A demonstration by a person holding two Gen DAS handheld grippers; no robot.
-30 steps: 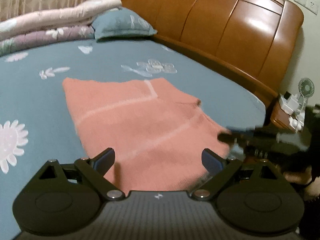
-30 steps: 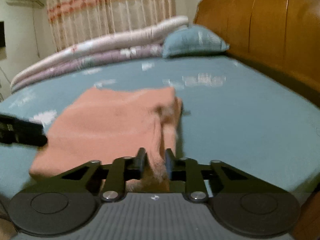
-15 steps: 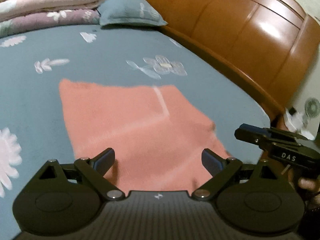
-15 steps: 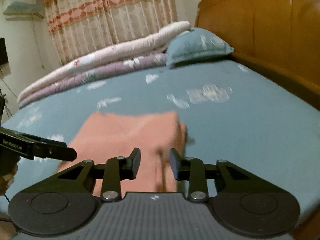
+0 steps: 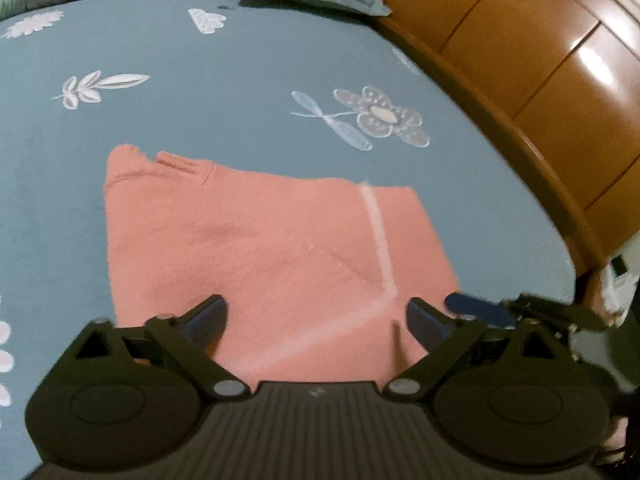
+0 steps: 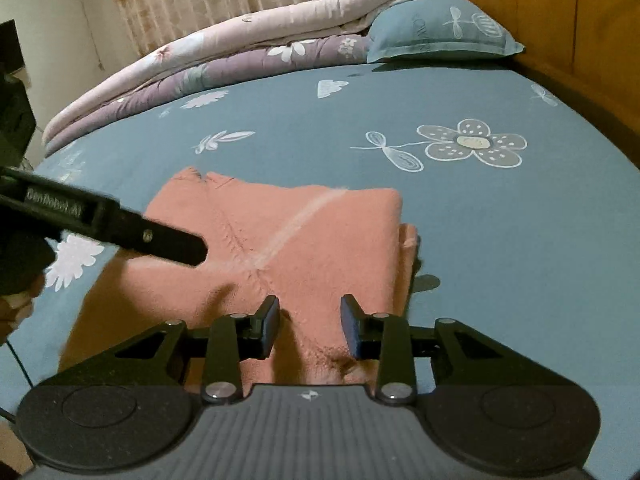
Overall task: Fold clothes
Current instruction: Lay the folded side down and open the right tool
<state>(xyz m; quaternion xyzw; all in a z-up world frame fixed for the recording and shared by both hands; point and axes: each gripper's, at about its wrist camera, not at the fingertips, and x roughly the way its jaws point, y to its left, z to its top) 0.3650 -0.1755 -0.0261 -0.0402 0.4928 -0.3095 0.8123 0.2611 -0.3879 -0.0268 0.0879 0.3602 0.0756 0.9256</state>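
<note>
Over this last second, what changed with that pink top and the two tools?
The right tool was shut on the edge of the pink top a second ago; it has let go and now stands open over the near edge. The top has dropped flat onto the blue sheet, folded. The left tool stayed wide open, holding nothing, and tilted down closer over the top. Pillow and quilts did not move.
</note>
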